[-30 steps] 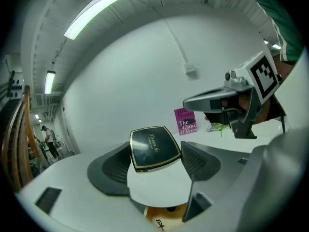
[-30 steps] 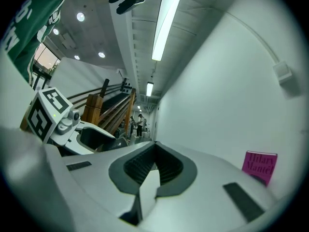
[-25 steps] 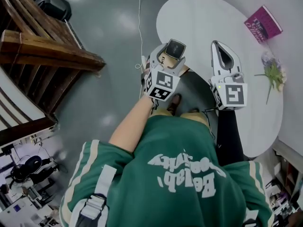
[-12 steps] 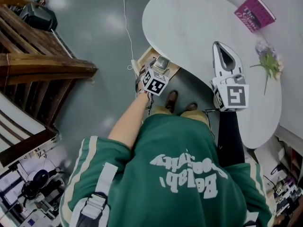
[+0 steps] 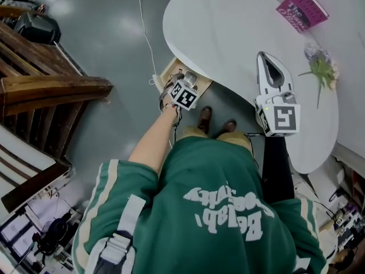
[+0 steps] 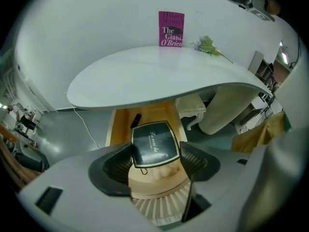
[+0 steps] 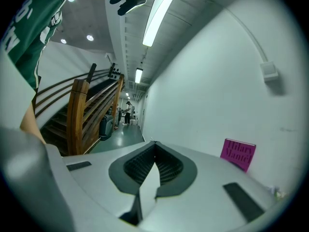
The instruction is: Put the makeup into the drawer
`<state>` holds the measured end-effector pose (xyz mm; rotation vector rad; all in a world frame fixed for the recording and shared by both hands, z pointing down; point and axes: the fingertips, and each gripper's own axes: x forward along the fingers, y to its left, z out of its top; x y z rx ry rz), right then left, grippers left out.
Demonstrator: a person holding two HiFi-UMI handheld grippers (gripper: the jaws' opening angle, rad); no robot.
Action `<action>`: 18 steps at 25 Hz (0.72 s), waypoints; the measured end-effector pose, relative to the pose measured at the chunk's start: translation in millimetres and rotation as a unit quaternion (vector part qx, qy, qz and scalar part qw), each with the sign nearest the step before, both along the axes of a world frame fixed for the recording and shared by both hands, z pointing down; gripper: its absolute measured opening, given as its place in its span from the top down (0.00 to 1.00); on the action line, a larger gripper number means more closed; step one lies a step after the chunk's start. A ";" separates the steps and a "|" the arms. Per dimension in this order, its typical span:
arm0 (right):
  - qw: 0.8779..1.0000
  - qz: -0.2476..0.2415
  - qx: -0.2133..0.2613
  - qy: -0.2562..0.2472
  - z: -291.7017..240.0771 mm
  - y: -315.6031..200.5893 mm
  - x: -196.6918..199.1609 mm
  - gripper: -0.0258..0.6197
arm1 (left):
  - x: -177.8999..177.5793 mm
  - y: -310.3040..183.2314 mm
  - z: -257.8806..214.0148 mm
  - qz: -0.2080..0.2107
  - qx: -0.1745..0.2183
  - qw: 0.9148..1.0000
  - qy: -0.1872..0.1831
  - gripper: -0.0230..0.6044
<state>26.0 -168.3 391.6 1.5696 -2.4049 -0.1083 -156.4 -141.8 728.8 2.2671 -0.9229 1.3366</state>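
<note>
Glossy black rounded-square compact (image 6: 154, 143), pale wooden drawer (image 6: 157, 111)

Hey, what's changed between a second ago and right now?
The left gripper, shut on the black square makeup compact, has dropped from table height down over the open wooden drawer. The right gripper, shut and empty, stayed above the white oval table; magenta book unmoved.

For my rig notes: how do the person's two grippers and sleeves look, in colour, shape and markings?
The left gripper and the right gripper have light grey shells and dark ribbed fingers. Each carries a cube with black-and-white square markers. The person wears a green jacket with cream stripes; the right arm shows a dark sleeve.
</note>
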 end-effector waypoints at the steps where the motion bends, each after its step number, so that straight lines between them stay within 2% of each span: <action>1: 1.000 0.001 -0.001 0.001 0.4 0.5 0.1 0.95 | 0.5 0.6 2.7 0.004 -0.002 1.000 -0.003 0.42; 9: 1.000 0.013 -0.008 0.005 4.3 7.3 5.4 0.95 | 2.5 7.8 24.5 0.037 -0.023 0.999 -0.024 0.42; 15: 1.000 0.020 -0.010 0.004 8.1 9.8 13.6 0.95 | 7.0 10.4 31.2 0.054 -0.022 0.998 -0.029 0.42; 17: 1.000 0.020 -0.010 0.004 8.9 10.6 16.2 0.95 | 9.3 10.0 31.8 0.058 -0.018 0.998 -0.030 0.44; 18: 1.000 0.021 -0.010 0.004 9.1 11.0 17.6 0.95 | 10.2 9.4 31.6 0.059 -0.014 0.998 -0.030 0.50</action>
